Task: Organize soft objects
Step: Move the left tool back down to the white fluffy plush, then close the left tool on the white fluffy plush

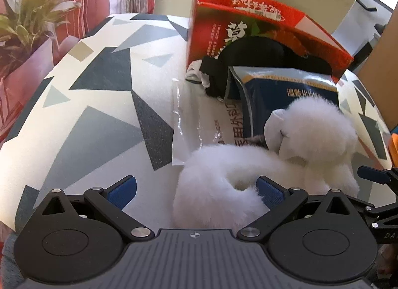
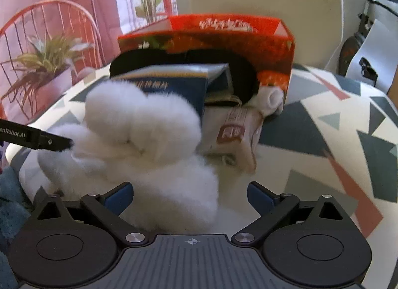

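- One white fluffy item is seen on the patterned tabletop, at lower centre-right of the left wrist view; its curled body is bent into an arc, so no single long axis can be given — the bulkier end is raised toward the upper right.
- The left gripper is shown spread wide; one blue pad is sunk in the fur, the other pad stands clear of it, so nothing is clamped.
- The right gripper is likewise spread wide, with the fur lying between its fingers but not squeezed.
- One red carton is tipped on its side at upper centre, its opening faced toward the cameras.
- One blue-and-silver pouch and one dark soft item are seen at the carton mouth.
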Demonstrator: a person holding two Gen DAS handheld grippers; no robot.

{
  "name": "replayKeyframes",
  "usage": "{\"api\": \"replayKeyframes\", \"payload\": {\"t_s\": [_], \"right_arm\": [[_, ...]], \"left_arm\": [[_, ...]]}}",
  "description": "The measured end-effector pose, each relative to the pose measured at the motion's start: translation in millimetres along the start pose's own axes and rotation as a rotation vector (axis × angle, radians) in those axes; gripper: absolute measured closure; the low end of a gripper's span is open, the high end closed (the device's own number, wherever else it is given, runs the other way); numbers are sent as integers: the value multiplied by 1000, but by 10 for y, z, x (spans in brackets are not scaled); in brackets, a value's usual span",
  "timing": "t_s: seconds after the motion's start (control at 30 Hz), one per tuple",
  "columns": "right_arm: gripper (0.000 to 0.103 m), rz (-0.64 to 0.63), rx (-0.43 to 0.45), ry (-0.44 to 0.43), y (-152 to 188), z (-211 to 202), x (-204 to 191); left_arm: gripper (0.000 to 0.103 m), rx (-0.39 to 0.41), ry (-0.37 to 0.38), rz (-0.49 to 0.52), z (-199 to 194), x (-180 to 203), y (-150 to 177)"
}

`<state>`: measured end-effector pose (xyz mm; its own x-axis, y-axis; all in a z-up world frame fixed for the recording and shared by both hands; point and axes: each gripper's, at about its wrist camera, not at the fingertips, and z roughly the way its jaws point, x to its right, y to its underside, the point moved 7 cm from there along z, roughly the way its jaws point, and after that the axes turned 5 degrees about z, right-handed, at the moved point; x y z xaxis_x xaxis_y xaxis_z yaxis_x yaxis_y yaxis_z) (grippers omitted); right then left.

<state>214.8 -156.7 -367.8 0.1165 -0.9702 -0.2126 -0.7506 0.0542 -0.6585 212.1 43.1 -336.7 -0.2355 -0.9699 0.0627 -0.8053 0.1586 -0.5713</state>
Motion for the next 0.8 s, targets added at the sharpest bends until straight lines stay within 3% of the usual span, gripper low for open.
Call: {"api": "replayKeyframes", "payload": {"t_s": [0.2, 0.4, 0.53, 0.8], "right_arm": [[8, -16, -40, 39, 64, 80, 31], [27, 7, -36, 99, 47, 124, 134], [47, -28, -28, 95, 39, 146, 59], [58, -34, -41, 69, 52, 235, -12]], "left_arm": [[0, -39, -2, -12, 74, -21, 58], [0, -61, -5, -15, 127, -31, 82], [0, -67, -2, -22, 151, -40, 89], [0, -66, -32, 12, 165, -39, 85]]}}
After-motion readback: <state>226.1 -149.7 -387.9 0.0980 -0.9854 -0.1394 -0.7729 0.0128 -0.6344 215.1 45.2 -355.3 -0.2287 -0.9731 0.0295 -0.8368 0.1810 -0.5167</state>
